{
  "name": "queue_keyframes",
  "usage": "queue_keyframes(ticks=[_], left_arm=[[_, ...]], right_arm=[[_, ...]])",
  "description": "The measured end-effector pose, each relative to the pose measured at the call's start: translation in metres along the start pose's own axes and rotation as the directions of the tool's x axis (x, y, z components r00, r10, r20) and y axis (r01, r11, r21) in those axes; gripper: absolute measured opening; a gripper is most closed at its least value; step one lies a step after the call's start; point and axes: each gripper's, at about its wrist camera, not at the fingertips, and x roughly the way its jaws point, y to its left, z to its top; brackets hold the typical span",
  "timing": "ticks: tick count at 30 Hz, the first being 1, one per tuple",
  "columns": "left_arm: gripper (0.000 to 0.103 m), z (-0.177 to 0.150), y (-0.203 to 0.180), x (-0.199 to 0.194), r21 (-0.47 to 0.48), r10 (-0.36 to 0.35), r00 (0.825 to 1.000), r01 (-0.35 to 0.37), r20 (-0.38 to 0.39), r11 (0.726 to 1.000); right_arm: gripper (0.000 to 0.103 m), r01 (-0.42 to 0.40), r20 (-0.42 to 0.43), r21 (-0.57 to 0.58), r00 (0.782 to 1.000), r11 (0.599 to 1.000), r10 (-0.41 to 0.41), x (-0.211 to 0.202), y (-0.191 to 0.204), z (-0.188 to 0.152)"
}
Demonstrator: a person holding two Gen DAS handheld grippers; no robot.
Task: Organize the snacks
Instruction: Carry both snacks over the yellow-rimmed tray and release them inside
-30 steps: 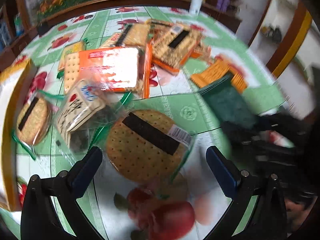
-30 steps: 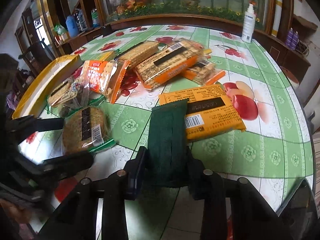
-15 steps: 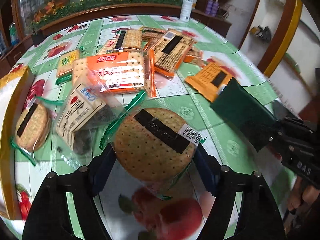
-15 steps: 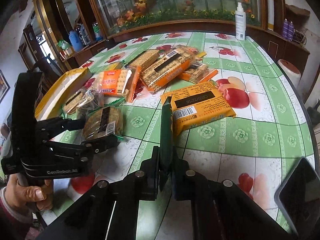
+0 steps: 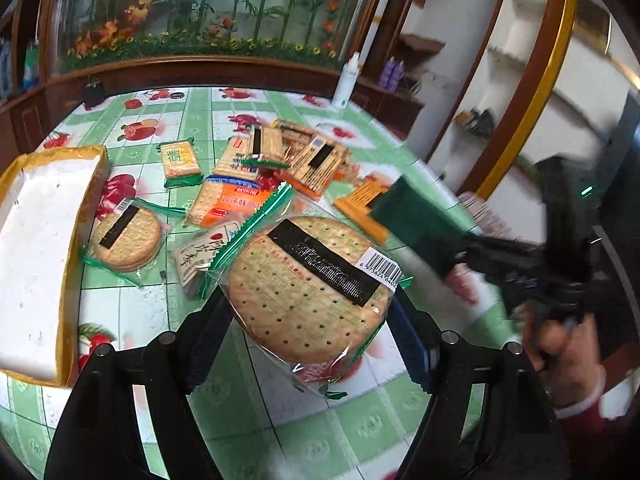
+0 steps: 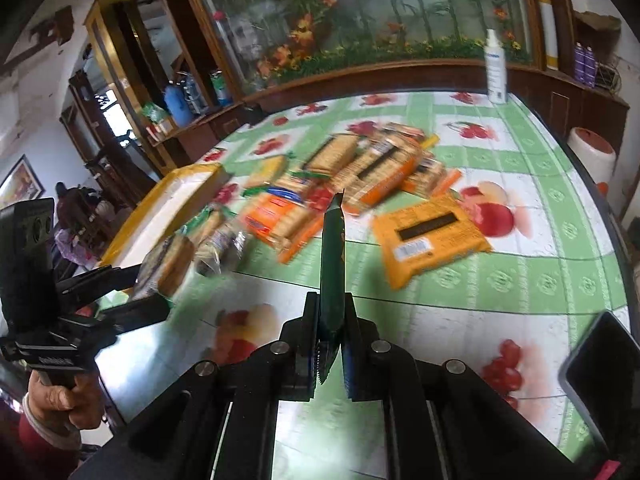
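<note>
Both grippers carry: the left gripper [image 5: 308,320] clamps the round clear-wrapped cracker pack [image 5: 310,286], nearer the yellow-rimmed white tray [image 5: 70,264], while the right gripper [image 6: 330,344] pinches the dark green flat packet [image 6: 333,264] edge-up.

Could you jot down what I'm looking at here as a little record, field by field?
Setting: round table with green fruit-print cloth
Left hand-held gripper: shut on a round cracker pack in clear wrapper, lifted off the table
Right hand-held gripper: shut on a dark green flat packet, held edge-up
Still on table: loose biscuit packs, orange rectangular pack
Container: yellow-rimmed white box, at the table's left
</note>
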Motion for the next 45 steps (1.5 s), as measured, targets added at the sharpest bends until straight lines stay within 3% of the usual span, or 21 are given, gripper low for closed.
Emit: queue_keyframes(ticks=[2,6,12,16,20,26,32,40,45], left_arm=[[0.076,0.002,0.009,-0.013,-0.008,0.008,1.0,-0.008,0.022,1.0],[0.076,0.006,0.03,-0.037,-0.017,0.101,0.993,-0.1,0.068,0.995],[0.076,0.005,0.082,-0.056,-0.138,0.164,0.982,-0.15,0.097,0.979],[0.076,-0.001,0.12,-0.061,-0.213,0.275,0.957,-0.251,0.091,0.944],[0.076,-0.008,0.156,-0.065,-0.288,0.331,0.939,-0.294,0.089,0.911],[0.076,-0.015,0.19,-0.063,-0.352,0.433,0.899,-0.385,0.068,0.853],[0.077,-0.021,0.213,-0.051,-0.362,0.534,0.845,-0.495,0.009,0.79],[0.077,-0.028,0.227,-0.04,-0.352,0.563,0.826,-0.537,-0.033,0.767],[0.079,-0.026,0.233,-0.032,-0.348,0.562,0.824,-0.55,-0.076,0.759]], right_arm=[[0.01,-0.013,0.004,-0.01,1.0,1.0,0.013,0.002,0.009,0.002],[0.009,-0.042,0.013,-0.033,0.999,0.999,0.042,0.006,0.028,0.009],[0.009,-0.128,0.008,-0.047,0.992,0.991,0.128,0.022,0.057,0.025],[0.009,-0.206,-0.002,-0.082,0.978,0.975,0.207,0.038,0.089,0.039],[0.009,-0.282,-0.014,-0.113,0.959,0.953,0.282,0.06,0.128,0.05],[0.009,-0.371,-0.039,-0.153,0.928,0.916,0.369,0.101,0.191,0.067],[0.009,-0.395,-0.098,-0.16,0.918,0.904,0.384,0.161,0.233,0.079],[0.009,-0.395,-0.2,-0.171,0.911,0.903,0.361,0.232,0.266,0.079],[0.023,-0.384,-0.213,-0.156,0.913,0.91,0.349,0.241,0.265,0.074]])
